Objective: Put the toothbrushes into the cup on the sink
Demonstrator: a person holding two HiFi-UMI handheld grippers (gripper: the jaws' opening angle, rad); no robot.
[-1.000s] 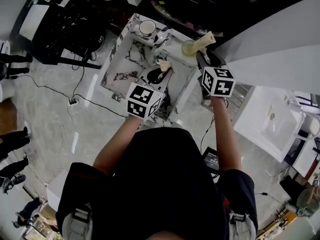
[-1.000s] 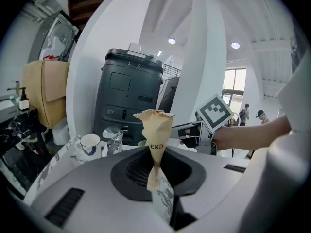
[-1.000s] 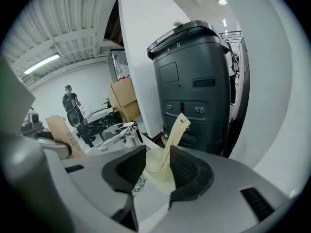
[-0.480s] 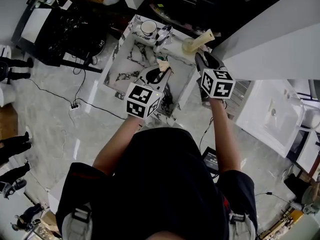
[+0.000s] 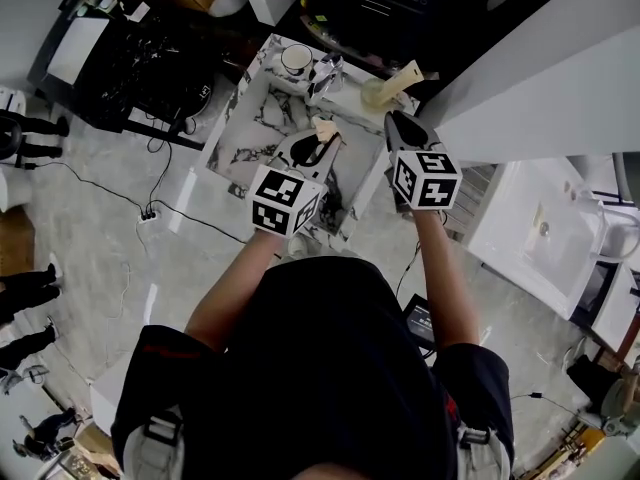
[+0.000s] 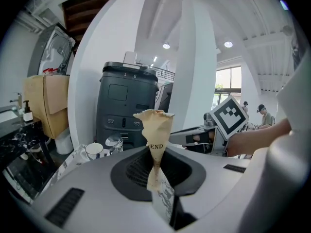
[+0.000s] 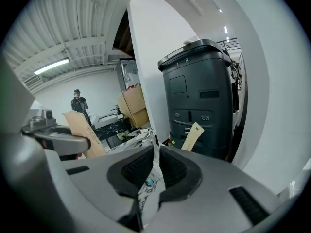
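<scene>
Left gripper (image 5: 318, 151): clamped on wrapped toothbrush (image 6: 156, 135), over sink (image 5: 262, 118).
Right gripper (image 5: 400, 126): jaws just closed, narrow, empty.
Cup (image 5: 377, 92): far right.
Advice: lower toothbrush upright into cup.

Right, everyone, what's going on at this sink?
A person works two handheld tongs over a marble sink. The left tongs are clamped on a paper-wrapped toothbrush. Another wrapped toothbrush already stands in the cup on the sink's rim. The right tongs have just been closing, with nothing between them.
</scene>
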